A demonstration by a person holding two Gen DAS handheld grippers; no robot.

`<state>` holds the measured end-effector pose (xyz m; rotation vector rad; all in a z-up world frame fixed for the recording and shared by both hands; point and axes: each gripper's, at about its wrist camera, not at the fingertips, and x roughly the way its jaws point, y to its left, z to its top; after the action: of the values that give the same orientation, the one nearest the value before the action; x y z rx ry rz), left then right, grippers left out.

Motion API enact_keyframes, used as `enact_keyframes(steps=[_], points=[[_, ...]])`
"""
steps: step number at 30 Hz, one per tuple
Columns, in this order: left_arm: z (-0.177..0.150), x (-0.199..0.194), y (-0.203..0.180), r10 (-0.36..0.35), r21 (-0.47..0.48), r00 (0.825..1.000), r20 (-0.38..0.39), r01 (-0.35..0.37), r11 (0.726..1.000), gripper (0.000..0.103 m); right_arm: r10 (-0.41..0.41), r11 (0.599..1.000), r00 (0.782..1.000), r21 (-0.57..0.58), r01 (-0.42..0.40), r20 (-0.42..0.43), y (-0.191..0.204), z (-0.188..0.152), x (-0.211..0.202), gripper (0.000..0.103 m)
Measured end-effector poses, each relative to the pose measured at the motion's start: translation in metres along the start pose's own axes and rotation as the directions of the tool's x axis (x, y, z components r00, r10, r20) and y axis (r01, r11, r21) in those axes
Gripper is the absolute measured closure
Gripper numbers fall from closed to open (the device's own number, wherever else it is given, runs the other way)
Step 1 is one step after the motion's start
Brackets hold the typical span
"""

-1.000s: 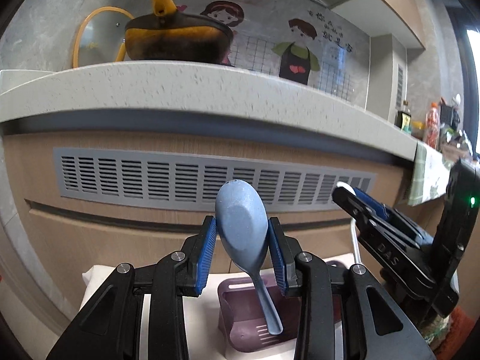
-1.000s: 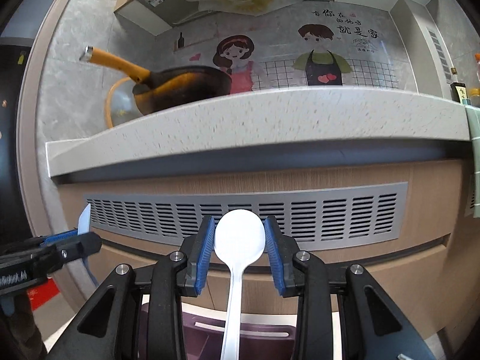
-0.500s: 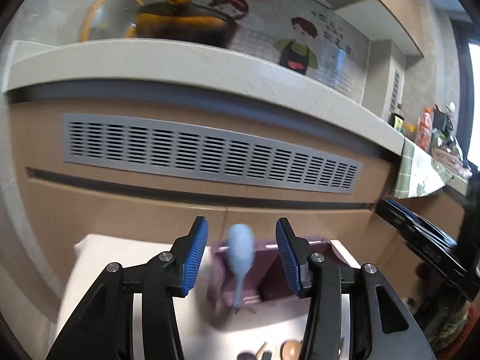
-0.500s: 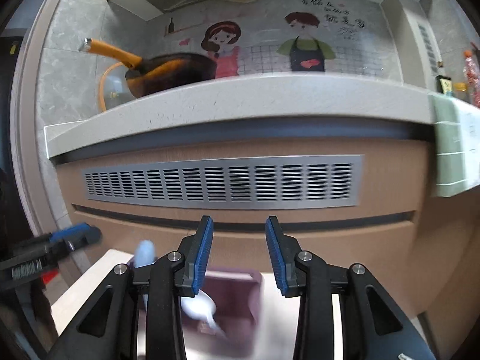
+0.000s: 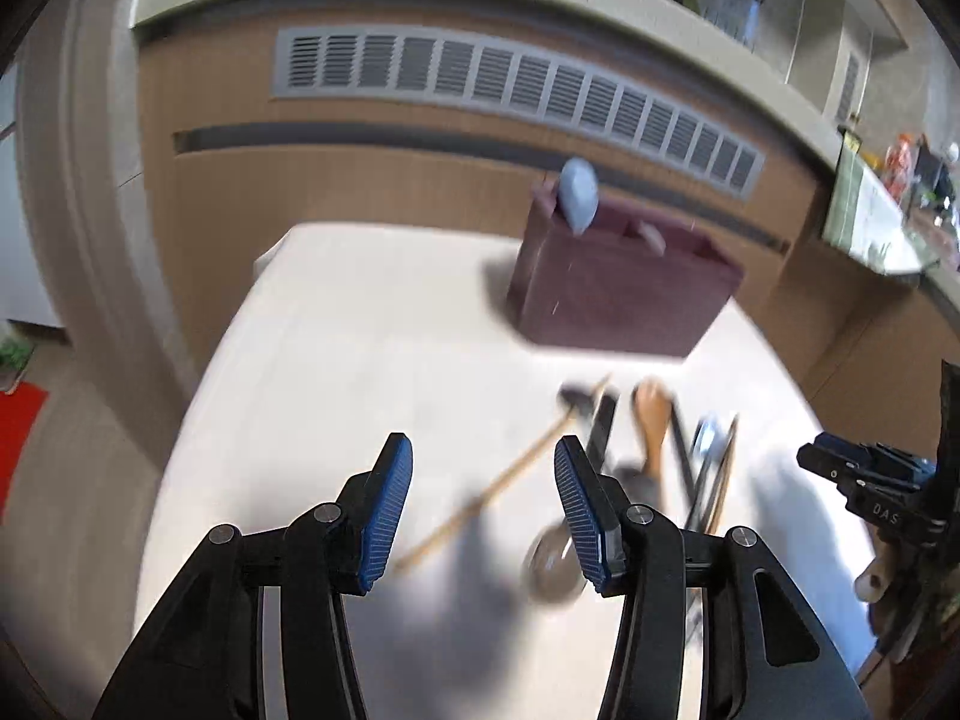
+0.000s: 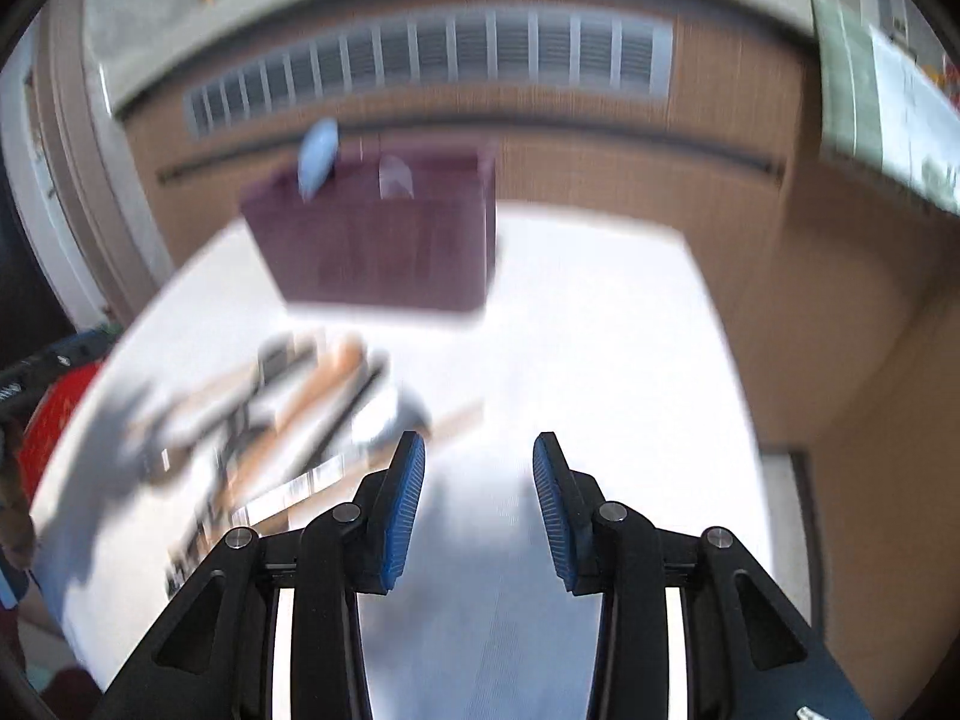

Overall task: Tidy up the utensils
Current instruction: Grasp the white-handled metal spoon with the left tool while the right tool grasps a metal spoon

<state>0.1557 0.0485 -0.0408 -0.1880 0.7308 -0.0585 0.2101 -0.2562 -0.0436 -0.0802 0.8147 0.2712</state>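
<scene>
a second ago each of your grippers pinched a spoon; now both are empty. your left gripper (image 5: pixel 483 501) is spread wide, ribbed blue pads with nothing between them, hovering above the white surface (image 5: pixel 336 360). your right gripper (image 6: pixel 479 501) is spread too, also holding nothing. both cameras have tipped down since then — the wok and counter top have dropped out, the surface fills the frame.

the blue spoon (image 5: pixel 578 195) now stands in the left end of the purple holder (image 5: pixel 612 306), smooth oval bowl poking up over the rim; in the right wrist view it shows again (image 6: pixel 317 155). the white spoon (image 6: pixel 395 175) sits in the holder too, its pale rounded bowl just showing at the rim, next compartment over, though blur makes the divider hard to read.

the holder is a boxy matte plastic tub, straight walls. in front of it, near your left gripper, lies a loose pile of utensils (image 5: pixel 654 438): a thin wooden stick, a wooden spoon, dark slim handles, a shiny round metal ladle bowl. all motion-blurred, so finer detail can't be told.
</scene>
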Motion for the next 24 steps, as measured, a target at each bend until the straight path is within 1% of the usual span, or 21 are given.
enact_keyframes(steps=[2,3,5,7,9,11,12,14,15,17,18,21,23,24], points=[[-0.011,-0.003,0.005,0.027,-0.004,0.999,-0.020,-0.027,1.000,0.053,-0.035,0.999,0.998,-0.006,0.035,-0.052,0.002,-0.012,0.007,0.070],[-0.014,-0.004,0.008,0.030,-0.010,0.999,-0.023,-0.030,1.000,0.053,-0.058,0.998,0.996,-0.013,0.057,-0.062,0.002,-0.014,0.009,0.071],[-0.015,-0.009,0.014,0.038,-0.027,0.999,-0.014,-0.038,0.999,0.053,-0.084,0.996,0.995,-0.018,0.083,-0.058,0.008,-0.014,0.007,0.071],[-0.010,-0.012,0.015,0.034,-0.031,0.999,0.000,-0.034,0.999,0.053,-0.078,0.997,0.996,-0.024,0.078,-0.035,0.014,-0.010,0.000,0.071],[-0.008,-0.012,0.013,0.027,-0.029,1.000,0.004,-0.027,0.999,0.053,-0.027,0.998,1.000,-0.054,0.026,-0.015,0.027,-0.009,-0.008,0.071],[-0.007,-0.011,0.011,0.019,-0.023,1.000,-0.002,-0.019,1.000,0.053,0.073,0.994,0.997,-0.081,-0.074,-0.021,0.041,-0.011,-0.013,0.071],[-0.008,-0.009,0.010,0.016,-0.021,1.000,-0.006,-0.017,1.000,0.053,0.134,0.987,0.990,-0.089,-0.137,-0.030,0.051,-0.013,-0.014,0.071],[-0.009,-0.006,0.008,0.010,-0.019,1.000,-0.018,-0.011,1.000,0.053,0.197,0.975,0.979,-0.096,-0.201,-0.046,0.068,-0.013,-0.011,0.071],[-0.010,-0.005,0.008,0.007,-0.018,1.000,-0.022,-0.008,1.000,0.053,0.214,0.970,0.975,-0.102,-0.219,-0.054,0.077,-0.012,-0.007,0.071],[-0.012,-0.005,0.008,0.010,-0.011,1.000,-0.028,-0.010,1.000,0.053,0.216,0.968,0.974,-0.115,-0.223,-0.072,0.094,-0.009,0.005,0.081],[-0.014,-0.005,0.010,0.013,-0.009,1.000,-0.028,-0.014,1.000,0.053,0.216,0.968,0.973,-0.116,-0.224,-0.080,0.101,-0.006,0.011,0.083],[-0.016,-0.007,0.015,0.012,-0.017,1.000,-0.028,-0.012,1.000,0.053,0.205,0.970,0.972,-0.105,-0.217,-0.114,0.113,0.002,0.033,0.084],[-0.018,-0.008,0.015,-0.012,-0.018,1.000,-0.028,0.012,1.000,0.053,0.157,0.977,0.979,-0.123,-0.173,-0.128,0.119,0.006,0.043,0.085],[-0.019,-0.008,0.014,-0.023,-0.015,0.999,-0.029,0.022,1.000,0.053,0.149,0.978,0.980,-0.129,-0.166,-0.129,0.122,0.008,0.047,0.085]])
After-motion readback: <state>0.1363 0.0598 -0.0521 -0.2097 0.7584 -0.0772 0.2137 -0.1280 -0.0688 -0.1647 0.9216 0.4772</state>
